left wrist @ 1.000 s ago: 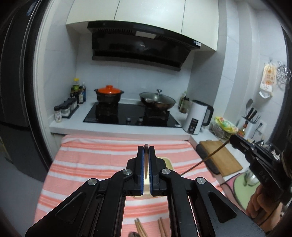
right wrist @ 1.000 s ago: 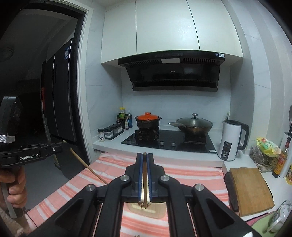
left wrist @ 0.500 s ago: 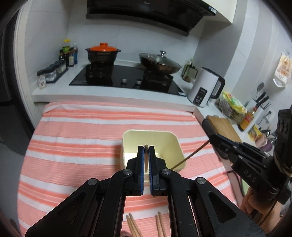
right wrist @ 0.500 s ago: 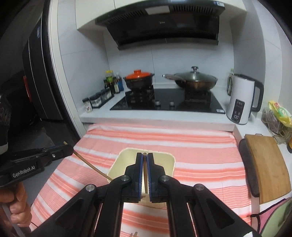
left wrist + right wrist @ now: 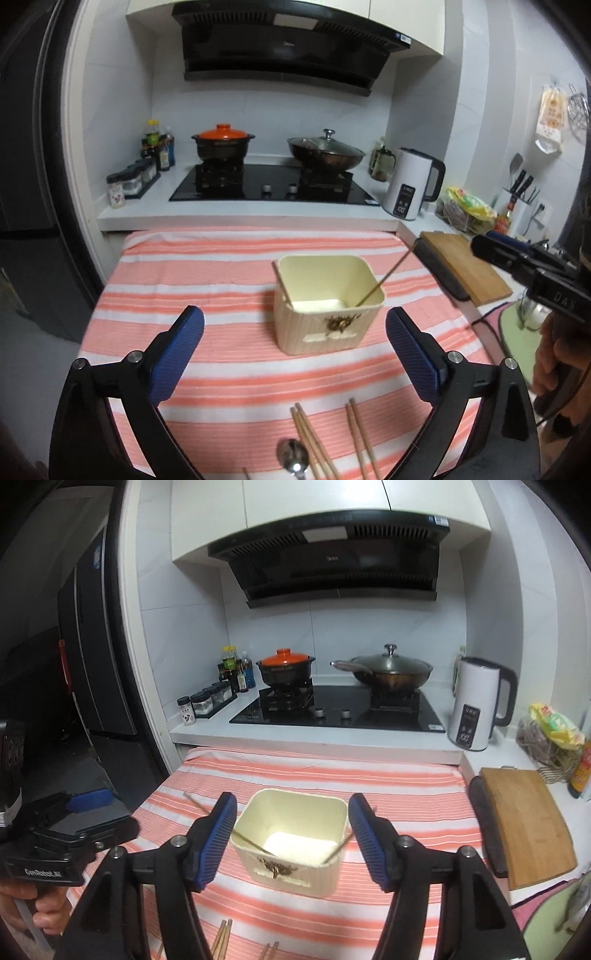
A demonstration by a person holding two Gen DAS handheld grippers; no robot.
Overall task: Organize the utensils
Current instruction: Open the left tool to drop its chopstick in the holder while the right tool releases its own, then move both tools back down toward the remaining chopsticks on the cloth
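Observation:
A cream box (image 5: 328, 325) stands on the pink striped cloth (image 5: 207, 280). In the right wrist view two chopsticks lean inside the cream box (image 5: 291, 871): one (image 5: 251, 843) tips left, the other (image 5: 334, 853) tips right. My left gripper (image 5: 295, 350) is opening wide just short of the box, with nothing between its pads. My right gripper (image 5: 293, 840) is also opening above the box's near rim, and its pads touch nothing. Each gripper shows in the other's view: the right gripper (image 5: 487, 243) and the left gripper (image 5: 110, 812). More chopsticks (image 5: 314, 443) and a spoon (image 5: 293, 458) lie on the cloth nearby.
Behind the cloth is a counter with a black hob (image 5: 273, 184), an orange-lidded pot (image 5: 223, 142), a lidded wok (image 5: 325, 151) and a white kettle (image 5: 410, 188). A wooden cutting board (image 5: 465, 266) lies to the right. A dark fridge (image 5: 92, 646) stands at the left.
Both grippers, each shut on a chopstick, came down over the cream box and opened. The chopsticks left the jaws and now lean inside the box.

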